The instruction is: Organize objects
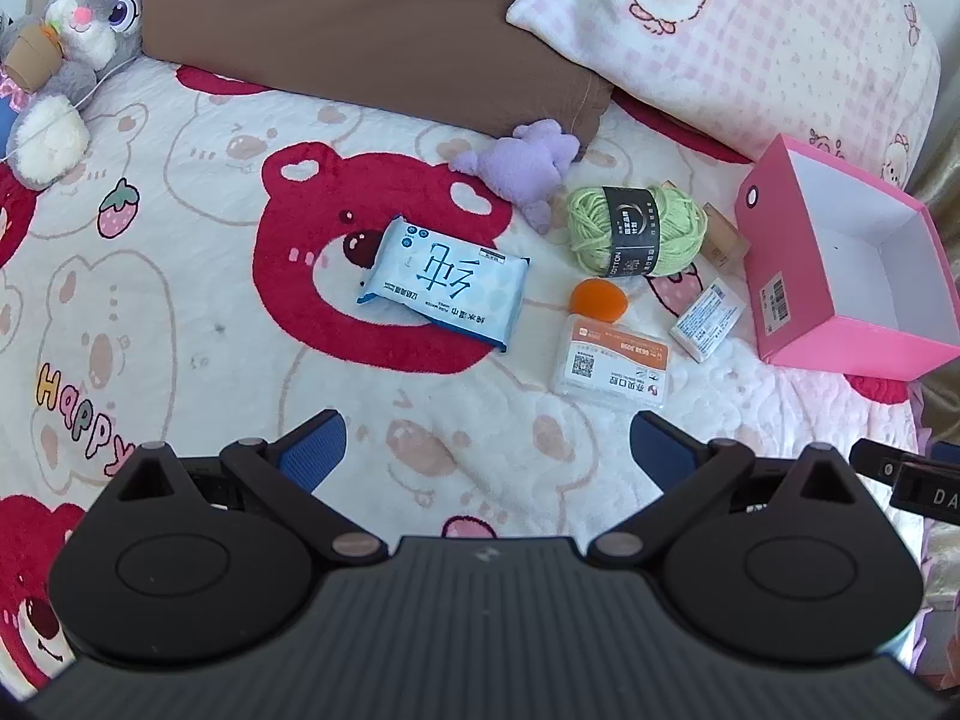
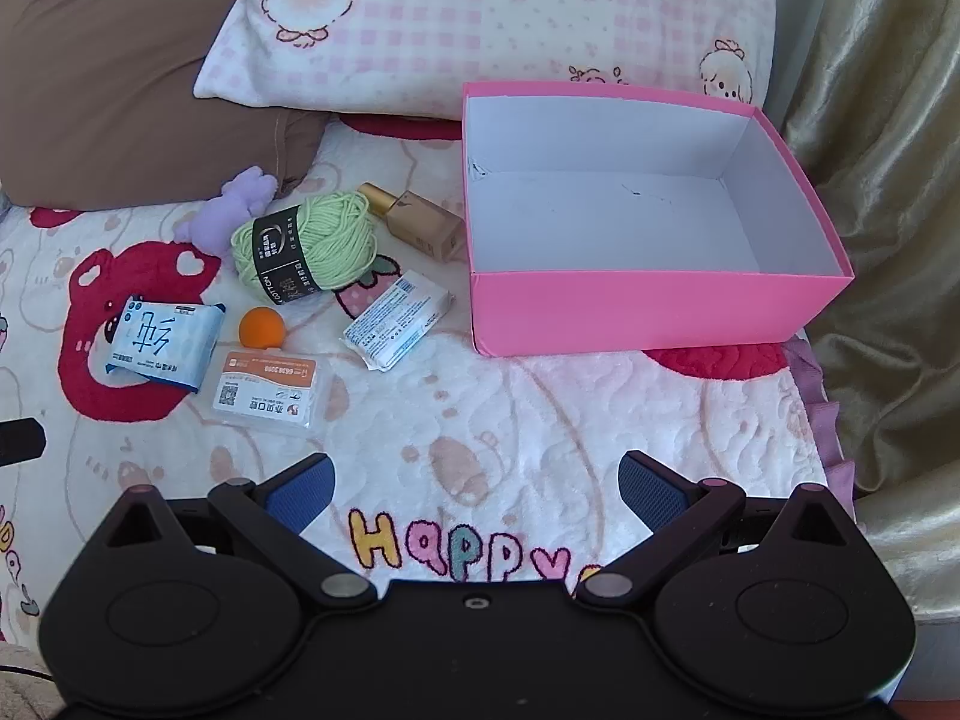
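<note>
Both your grippers, left gripper [image 1: 487,450] and right gripper [image 2: 474,489], hang spread wide, holding nothing. Ahead of the right one sits the open pink cardboard box [image 2: 654,315], hollow upward, long axis running left-right. The gold perfume bottle [image 2: 420,222] is half hidden behind the green yarn ball [image 2: 306,243], whose band reads "COTTON". The blanket [image 2: 468,549] reads "Happy"; the small white packet [image 2: 399,321] print is illegible.

both views overlook pink box [image 2: 600,306].
</note>
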`<state>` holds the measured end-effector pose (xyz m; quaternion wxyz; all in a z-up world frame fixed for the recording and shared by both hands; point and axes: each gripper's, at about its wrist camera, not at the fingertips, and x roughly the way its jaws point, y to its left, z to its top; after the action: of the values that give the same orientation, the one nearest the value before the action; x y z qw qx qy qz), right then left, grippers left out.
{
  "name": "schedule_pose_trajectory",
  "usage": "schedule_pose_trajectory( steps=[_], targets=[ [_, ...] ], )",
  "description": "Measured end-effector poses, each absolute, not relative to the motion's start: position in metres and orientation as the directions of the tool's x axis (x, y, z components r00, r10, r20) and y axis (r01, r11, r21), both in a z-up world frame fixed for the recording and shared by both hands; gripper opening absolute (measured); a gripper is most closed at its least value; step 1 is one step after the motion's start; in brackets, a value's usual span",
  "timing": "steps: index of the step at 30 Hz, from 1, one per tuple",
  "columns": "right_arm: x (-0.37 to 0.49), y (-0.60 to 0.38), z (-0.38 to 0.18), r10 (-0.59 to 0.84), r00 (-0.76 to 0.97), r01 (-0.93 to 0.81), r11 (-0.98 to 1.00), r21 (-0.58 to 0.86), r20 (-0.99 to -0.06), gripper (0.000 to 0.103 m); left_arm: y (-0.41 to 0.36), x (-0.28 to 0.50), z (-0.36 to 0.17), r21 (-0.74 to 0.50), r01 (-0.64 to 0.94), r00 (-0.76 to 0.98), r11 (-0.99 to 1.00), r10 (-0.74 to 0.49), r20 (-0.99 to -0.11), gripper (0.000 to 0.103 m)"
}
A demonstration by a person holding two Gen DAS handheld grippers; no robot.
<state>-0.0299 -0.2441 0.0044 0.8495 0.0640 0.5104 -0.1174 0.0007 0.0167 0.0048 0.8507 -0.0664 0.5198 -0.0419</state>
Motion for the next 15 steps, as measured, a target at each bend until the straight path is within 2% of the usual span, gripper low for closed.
schedule_pose_trajectory(
  steps=[3, 8, 15],
  targets=[
    [-0.0287, -0.2457, 0.0027, -0.143, 0.447, 0.274, 0.961, -0.017, -0.883, 0.102, 0.0172, -0.0005, 0.0033, -0.199, 0.003, 0.445, 0.98, -0.179, -0.877, 0.102],
    [-0.0279, -0.2465, 0.0005, -0.14, 0.439, 0.278, 0.961, -0.014, -0.888, 0.102, 0.0116, -0.002, 0.0047, -0.166, 0.012, 0.451, 0.986, -0.153, -0.879, 0.102],
    [-0.0278, -0.2465, 0.0021, -0.145, 0.444, 0.274, 0.961, -0.02, -0.884, 0.102, 0.0162, -0.0005, 0.0009, -0.191, -0.009, 0.427, 0.982, -0.169, -0.888, 0.103]
  ],
)
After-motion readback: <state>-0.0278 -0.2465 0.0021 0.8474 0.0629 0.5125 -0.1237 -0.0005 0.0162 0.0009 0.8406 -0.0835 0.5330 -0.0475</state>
